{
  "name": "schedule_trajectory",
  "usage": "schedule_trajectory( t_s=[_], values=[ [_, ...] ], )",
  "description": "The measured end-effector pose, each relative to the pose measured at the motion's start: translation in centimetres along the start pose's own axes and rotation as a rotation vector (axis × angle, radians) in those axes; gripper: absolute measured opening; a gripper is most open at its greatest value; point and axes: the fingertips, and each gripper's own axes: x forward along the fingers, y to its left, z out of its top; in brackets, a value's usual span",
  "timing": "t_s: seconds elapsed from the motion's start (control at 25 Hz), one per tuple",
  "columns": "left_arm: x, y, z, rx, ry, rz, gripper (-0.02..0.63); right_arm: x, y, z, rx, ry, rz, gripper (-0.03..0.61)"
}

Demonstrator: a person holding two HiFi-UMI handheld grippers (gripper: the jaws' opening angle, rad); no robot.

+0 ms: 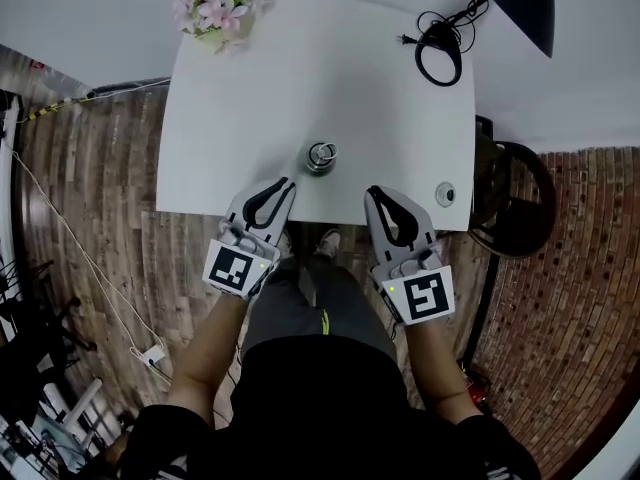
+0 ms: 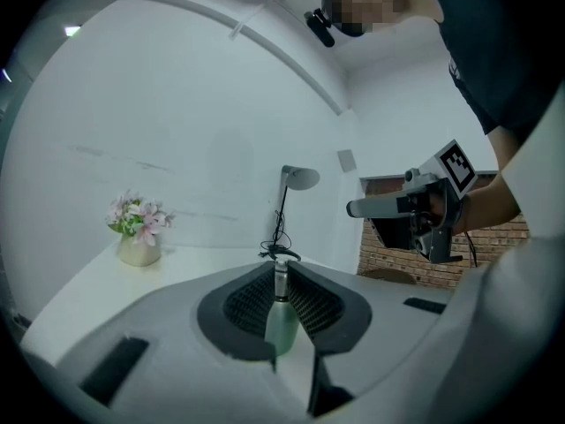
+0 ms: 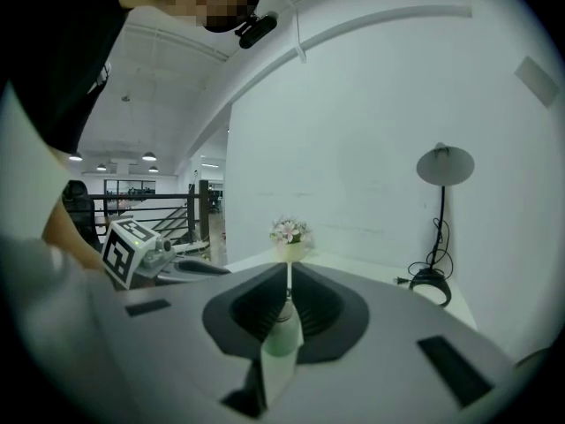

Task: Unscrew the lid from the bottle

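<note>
While left gripper (image 1: 283, 186) and right gripper (image 1: 372, 193) hang clenched, white table (image 1: 300, 78) bears bottle (image 1: 321, 156) over plank floor (image 1: 90, 198)

Plain white square table (image 1: 250, 88); silvery-grey metal bottle (image 1: 321, 157); pink-and-white flowers (image 1: 215, 8) at eleven o'clock; black coiled cable (image 1: 440, 53) at one. Pale-grey left gripper (image 1: 286, 183) and right gripper (image 1: 372, 192): black jaws, black-and-white square-patterned markers. Brown plank floor (image 1: 90, 188).

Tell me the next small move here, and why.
Likely open the left gripper and ease its jaws forward around the bottle. It and the right gripper are both shut and empty at the near edge of the table, and the bottle stands untouched just ahead, between them.
</note>
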Motion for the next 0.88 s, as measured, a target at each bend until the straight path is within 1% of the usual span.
schedule_trajectory(
  t_s=[0.12,0.16,0.2,0.24,0.28,0.32,0.4,0.48,0.52,0.56,0.68,0.72,0.88],
  values=[
    [1.5,0.6,-2.1,-0.007,0.021,-0.005,0.029,0.9,-0.3,-1.9,0.020,0.030,0.013,0.017],
    [2.0,0.7,-2.7,0.001,0.019,-0.013,0.063,1.0,-0.5,-2.4,0.030,0.039,0.017,0.019],
    [2.4,0.8,-3.2,0.011,0.017,-0.024,0.131,1.2,-0.6,-2.9,0.038,0.044,0.021,0.026],
    [2.8,0.8,-3.7,0.021,0.018,-0.035,0.158,1.4,-0.8,-3.2,0.042,0.048,0.026,0.032],
    [3.1,0.7,-4.2,0.027,0.020,-0.046,0.160,1.7,-0.9,-3.6,0.043,0.052,0.033,0.040],
    [3.5,0.7,-4.6,0.020,0.028,-0.052,0.175,2.0,-1.0,-4.0,0.041,0.056,0.043,0.046],
    [4.2,0.7,-5.4,-0.018,0.052,-0.057,0.232,2.7,-0.9,-4.7,0.037,0.062,0.065,0.068],
    [5.1,0.9,-6.0,-0.021,0.059,-0.073,0.297,3.6,-0.7,-5.2,0.034,0.060,0.087,0.091],
    [5.6,0.9,-6.2,-0.015,0.057,-0.083,0.316,4.1,-0.5,-5.3,0.032,0.056,0.102,0.102],
    [6.0,0.9,-6.4,-0.009,0.053,-0.093,0.324,4.5,-0.2,-5.4,0.029,0.052,0.119,0.114],
    [7.1,0.7,-7.0,0.000,0.047,-0.121,0.341,5.8,1.0,-5.9,0.028,0.045,0.163,0.182],
    [7.4,0.7,-7.1,0.004,0.046,-0.131,0.344,6.1,1.2,-6.2,0.033,0.047,0.168,0.203],
    [8.4,0.6,-7.3,0.040,0.023,-0.166,0.357,7.2,1.3,-7.2,0.055,0.053,0.159,0.247]
  ],
)
